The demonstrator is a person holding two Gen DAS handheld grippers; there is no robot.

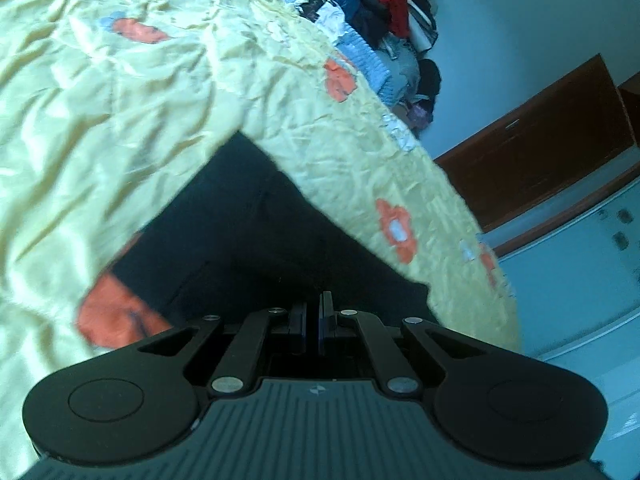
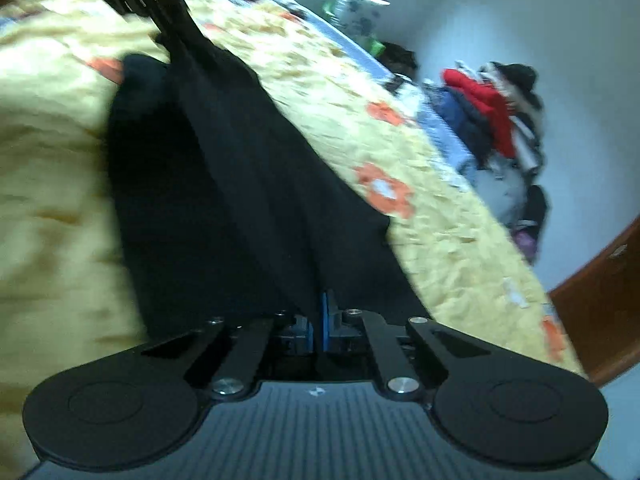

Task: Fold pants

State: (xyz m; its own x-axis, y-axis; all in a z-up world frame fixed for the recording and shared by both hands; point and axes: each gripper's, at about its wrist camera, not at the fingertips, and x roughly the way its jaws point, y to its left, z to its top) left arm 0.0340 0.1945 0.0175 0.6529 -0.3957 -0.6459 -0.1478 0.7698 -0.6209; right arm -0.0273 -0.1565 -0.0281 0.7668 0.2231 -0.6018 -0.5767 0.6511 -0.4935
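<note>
Black pants [image 1: 248,232] lie on a yellow flowered bedspread [image 1: 120,92]. My left gripper [image 1: 314,312] is shut on an edge of the pants, which spread away from it in a dark wedge. In the right wrist view the pants [image 2: 240,200] stretch as a long black band across the bed [image 2: 440,240]. My right gripper [image 2: 318,316] is shut on their near end. The left gripper [image 2: 160,12] shows at the top left of that view, pinching the far end, which is lifted off the bedspread.
A pile of clothes [image 1: 384,4] in red, blue and black sits beyond the bed's far edge; it also shows in the right wrist view [image 2: 488,116]. A brown wooden door or cabinet [image 1: 540,148] stands at the right by a pale wall.
</note>
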